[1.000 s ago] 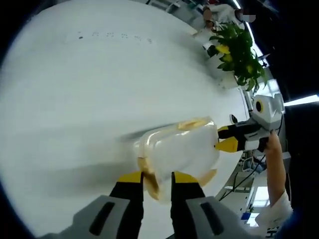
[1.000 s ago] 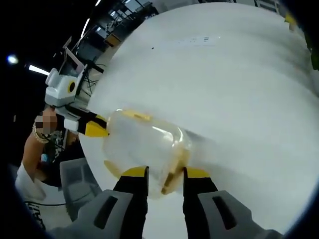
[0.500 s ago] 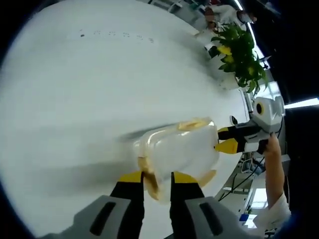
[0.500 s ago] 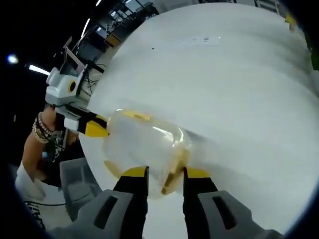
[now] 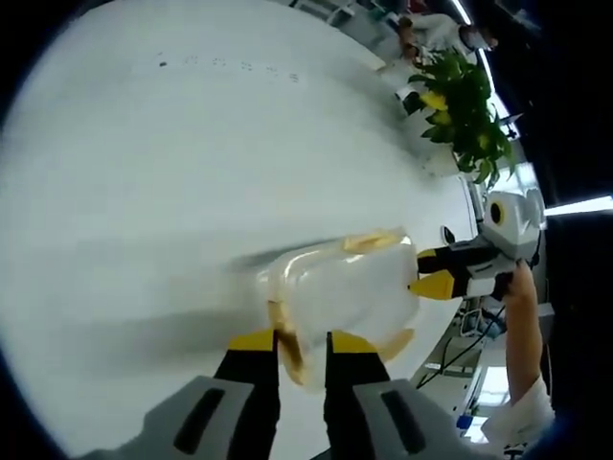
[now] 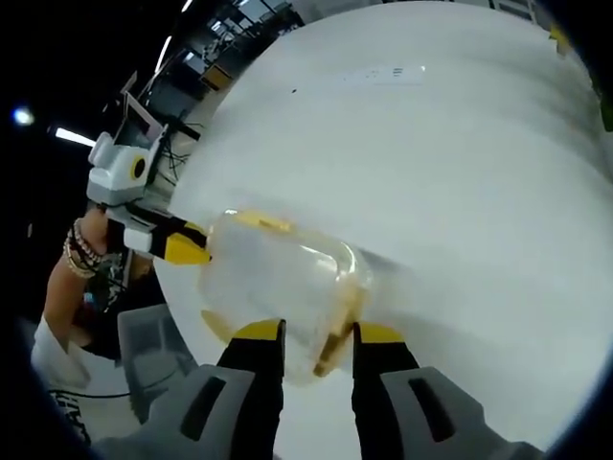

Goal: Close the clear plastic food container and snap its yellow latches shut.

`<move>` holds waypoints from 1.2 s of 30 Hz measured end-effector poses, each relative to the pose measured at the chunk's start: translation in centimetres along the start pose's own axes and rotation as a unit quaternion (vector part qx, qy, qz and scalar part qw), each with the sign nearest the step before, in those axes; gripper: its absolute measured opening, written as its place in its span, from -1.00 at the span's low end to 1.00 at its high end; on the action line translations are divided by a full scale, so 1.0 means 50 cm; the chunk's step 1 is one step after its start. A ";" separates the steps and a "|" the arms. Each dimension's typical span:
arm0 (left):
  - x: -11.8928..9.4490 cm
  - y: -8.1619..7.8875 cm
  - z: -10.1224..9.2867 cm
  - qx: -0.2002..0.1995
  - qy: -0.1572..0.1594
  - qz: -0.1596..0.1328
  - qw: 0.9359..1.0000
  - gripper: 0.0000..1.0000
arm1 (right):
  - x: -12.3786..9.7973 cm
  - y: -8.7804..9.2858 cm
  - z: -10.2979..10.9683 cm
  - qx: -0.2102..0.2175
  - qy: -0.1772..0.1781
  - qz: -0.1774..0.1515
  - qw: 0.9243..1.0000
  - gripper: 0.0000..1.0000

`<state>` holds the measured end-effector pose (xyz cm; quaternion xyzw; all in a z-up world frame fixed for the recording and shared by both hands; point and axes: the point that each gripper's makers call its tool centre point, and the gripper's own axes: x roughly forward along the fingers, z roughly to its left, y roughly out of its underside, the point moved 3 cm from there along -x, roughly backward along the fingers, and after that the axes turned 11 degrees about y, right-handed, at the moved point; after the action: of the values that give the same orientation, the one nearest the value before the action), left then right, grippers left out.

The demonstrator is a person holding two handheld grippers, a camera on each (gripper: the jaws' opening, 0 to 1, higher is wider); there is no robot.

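The clear plastic container (image 5: pixel 340 292) lies on the white table (image 5: pixel 172 172) with its lid down, and yellow latches show along its edges. My left gripper (image 5: pixel 302 341) is shut on the container's near end, a yellow latch (image 5: pixel 285 347) between its jaws. My right gripper (image 5: pixel 429 271) comes in from the right and pinches the opposite end. In the right gripper view the container (image 6: pixel 273 278) sits just ahead. There my right gripper (image 6: pixel 318 333) is shut on its near latch (image 6: pixel 331 343), and the left gripper (image 6: pixel 196 247) holds the far end.
A leafy potted plant (image 5: pixel 462 96) stands at the table's far edge, with a seated person (image 5: pixel 426 27) behind it. The table edge runs close behind the container in both views. A grey bin (image 6: pixel 144 350) sits on the floor beyond that edge.
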<state>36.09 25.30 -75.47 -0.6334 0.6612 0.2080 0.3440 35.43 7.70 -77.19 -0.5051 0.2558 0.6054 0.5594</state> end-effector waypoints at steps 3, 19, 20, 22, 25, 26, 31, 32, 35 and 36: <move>0.009 -0.002 0.005 0.000 -0.003 0.001 1.000 -0.82 | 0.005 -0.001 0.003 0.000 0.000 0.000 1.000 -0.54; 0.010 -0.003 0.002 0.041 -0.002 0.000 0.999 -0.74 | -0.006 -0.026 0.000 0.008 -0.001 -0.017 1.000 -0.51; 0.010 -0.002 0.001 0.045 -0.001 -0.001 0.999 -0.73 | -0.008 -0.024 0.000 0.008 -0.002 -0.019 1.000 -0.51; 0.010 0.002 -0.001 0.070 0.000 -0.003 0.998 -0.72 | -0.011 -0.022 0.000 0.005 -0.003 -0.028 1.000 -0.51; 0.009 0.006 -0.002 0.069 -0.002 -0.002 0.998 -0.71 | -0.012 -0.022 0.001 0.007 -0.005 -0.028 1.000 -0.51; 0.009 0.006 -0.002 0.068 -0.003 -0.003 0.998 -0.70 | -0.014 -0.022 0.002 0.005 -0.004 -0.029 1.000 -0.51; 0.008 0.011 -0.003 0.083 0.001 -0.009 0.997 -0.68 | -0.019 -0.018 0.000 0.003 -0.006 -0.034 0.999 -0.50; 0.008 0.012 -0.004 0.097 0.004 -0.008 0.995 -0.67 | -0.020 -0.019 0.001 -0.002 -0.009 -0.041 0.999 -0.49; 0.002 0.015 -0.005 0.145 0.010 -0.006 0.989 -0.68 | -0.022 -0.017 0.001 -0.002 -0.010 -0.050 0.999 -0.48; -0.002 0.020 -0.006 0.154 0.011 -0.002 0.988 -0.70 | -0.027 -0.019 0.000 -0.026 -0.003 -0.063 0.998 -0.50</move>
<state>35.04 25.25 -75.36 -0.5764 0.6882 0.0962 0.4300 36.12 7.34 -75.74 -0.5330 0.2058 0.5766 0.5841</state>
